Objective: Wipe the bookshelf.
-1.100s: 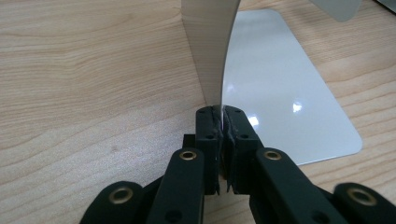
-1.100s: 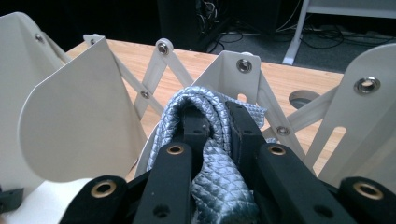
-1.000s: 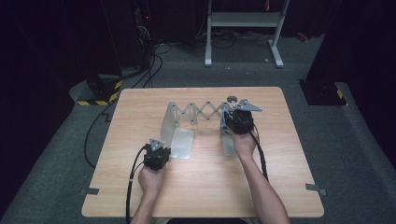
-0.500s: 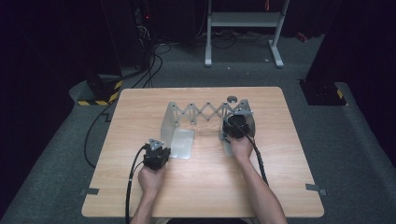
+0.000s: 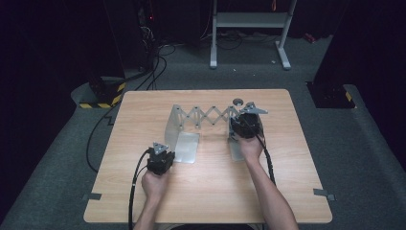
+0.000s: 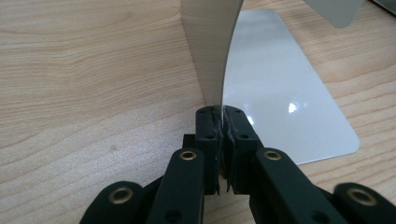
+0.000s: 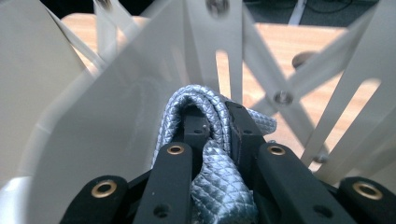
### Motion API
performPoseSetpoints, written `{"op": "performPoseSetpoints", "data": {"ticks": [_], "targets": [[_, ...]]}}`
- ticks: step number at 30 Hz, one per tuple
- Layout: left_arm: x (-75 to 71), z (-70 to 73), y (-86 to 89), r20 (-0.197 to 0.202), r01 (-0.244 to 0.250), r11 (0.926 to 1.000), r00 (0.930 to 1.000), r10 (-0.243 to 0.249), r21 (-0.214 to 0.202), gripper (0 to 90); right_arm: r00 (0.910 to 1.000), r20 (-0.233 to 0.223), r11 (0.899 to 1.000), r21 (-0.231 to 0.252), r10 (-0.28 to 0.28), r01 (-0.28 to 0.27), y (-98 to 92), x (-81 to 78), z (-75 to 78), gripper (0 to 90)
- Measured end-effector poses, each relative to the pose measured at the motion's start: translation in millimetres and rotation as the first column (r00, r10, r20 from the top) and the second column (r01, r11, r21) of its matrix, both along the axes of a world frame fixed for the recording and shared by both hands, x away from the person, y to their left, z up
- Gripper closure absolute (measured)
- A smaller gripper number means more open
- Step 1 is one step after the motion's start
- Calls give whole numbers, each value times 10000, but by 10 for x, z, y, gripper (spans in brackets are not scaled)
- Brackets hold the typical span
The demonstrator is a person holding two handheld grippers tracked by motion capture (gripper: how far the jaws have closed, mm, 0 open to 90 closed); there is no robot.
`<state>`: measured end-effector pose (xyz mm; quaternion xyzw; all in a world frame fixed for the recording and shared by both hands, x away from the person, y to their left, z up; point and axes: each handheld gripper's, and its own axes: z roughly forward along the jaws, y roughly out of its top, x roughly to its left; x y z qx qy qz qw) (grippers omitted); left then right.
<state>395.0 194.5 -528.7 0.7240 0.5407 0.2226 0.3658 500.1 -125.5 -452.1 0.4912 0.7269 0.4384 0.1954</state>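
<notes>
The expanding metal rack (image 5: 206, 117) stands in the upper middle of the table (image 5: 143, 211) in the high view, one bookend-like plate at each end and a scissor lattice between them. The left gripper (image 6: 223, 122) is pinching the thin edge of the left end plate (image 6: 210, 42), jaws pressed tight on the sheet. The right gripper (image 7: 218, 122) is clamped on a fold of silvery quilted cloth (image 7: 219, 186), right against the right end plate (image 7: 93, 116) and the lattice bars.

The main risk, as I judge it, is the rack shifting or folding if the right hand pushes sideways while the left holds only a thin edge (a slippery grip on smooth metal). The cloth could also snag on a rivet or bar of the lattice.

In the high view the left hand (image 5: 154, 184) sits low, left of centre, its forearm coming straight up from the bottom edge. The right hand (image 5: 250, 146) reaches farther up the frame, arm stretched and angled slightly left.
</notes>
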Motion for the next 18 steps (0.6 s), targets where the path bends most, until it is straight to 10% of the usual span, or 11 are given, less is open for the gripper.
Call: {"op": "performPoseSetpoints", "data": {"ticks": [8,18], "targets": [[2,0,8,-12,37,10000,10000,-37,-26,849,9976,695,9999,136,-6,-4,5,-15,281,809],[2,0,9,-22,42,10000,10000,-42,-43,850,9993,371,10000,11,-63,63,28,48,149,809]]}}
